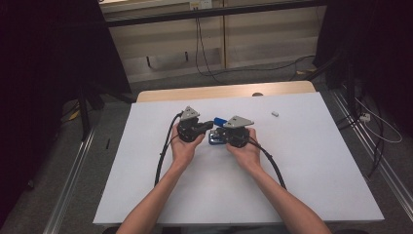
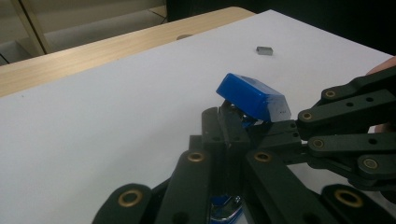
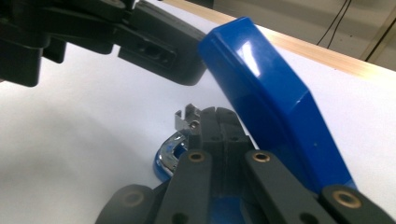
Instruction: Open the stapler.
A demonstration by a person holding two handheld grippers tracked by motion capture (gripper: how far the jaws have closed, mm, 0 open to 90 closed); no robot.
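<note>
A blue stapler (image 1: 218,120) lies in the middle of the white table with its blue lid (image 3: 271,102) swung up. Its chrome base (image 3: 167,158) and metal staple channel (image 3: 186,119) are bare. My left gripper (image 2: 224,117) is shut, its tip right under the raised lid (image 2: 252,95). My right gripper (image 3: 215,116) is shut too, its tip beside the staple channel. In the high view the left gripper (image 1: 208,124) and the right gripper (image 1: 218,134) meet tip to tip over the stapler. I cannot tell if either pinches a thin part.
A small grey block (image 1: 275,114) lies on the white sheet (image 1: 302,161) toward the far right. A wooden table edge (image 1: 224,91) runs along the back. Cables trail from both grippers toward the person.
</note>
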